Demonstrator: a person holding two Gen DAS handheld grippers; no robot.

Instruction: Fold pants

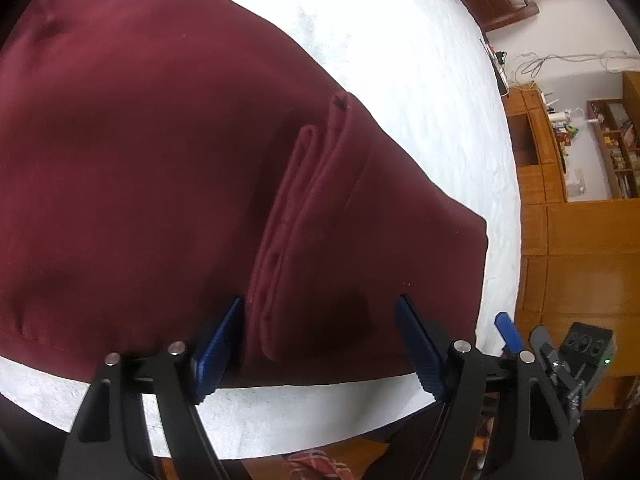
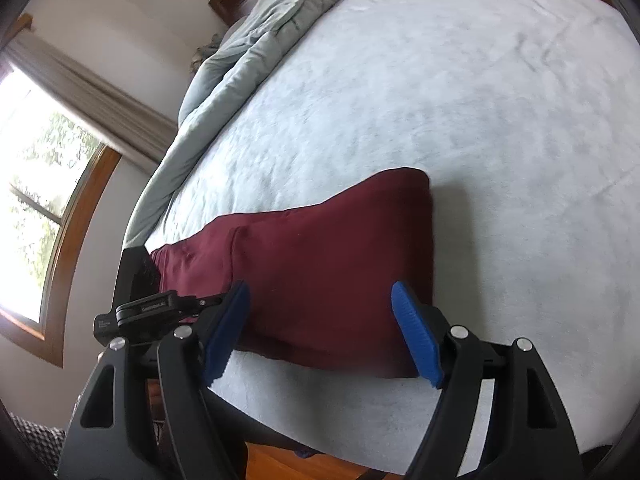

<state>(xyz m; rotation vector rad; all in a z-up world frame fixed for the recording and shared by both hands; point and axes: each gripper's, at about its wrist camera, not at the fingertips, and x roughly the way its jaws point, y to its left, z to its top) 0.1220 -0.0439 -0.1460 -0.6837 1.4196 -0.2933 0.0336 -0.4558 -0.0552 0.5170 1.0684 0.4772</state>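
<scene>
Both grippers stand with jaws apart and nothing pressed between the blue pads. One pair of dark red pants (image 1: pixel 160 160) lies flat on one white bed (image 1: pixel 420 100), along its near edge, already doubled over itself by the look of the layered edges.

From the left wrist view, the left gripper (image 1: pixel 320 340) hovers over the near edge of the pants, straddling a ridge of stacked fold edges (image 1: pixel 288 220) that runs away from it; the pads flank the cloth but do not squeeze it. This looks like a line-up for pinching those layers together so that they lift as one.

From the right wrist view, the right gripper (image 2: pixel 320 328) hangs over the narrower end of the pants (image 2: pixel 340 264), jaws spread about as wide as the cloth there, again clear of it. The left gripper (image 2: pixel 136 312) shows at the left, beside the pants.

I judge that each gripper takes one end, so the next fold stays square. One grey duvet (image 2: pixel 248 52) is bunched at the far left, well apart from the pants, which keeps the working area free.
</scene>
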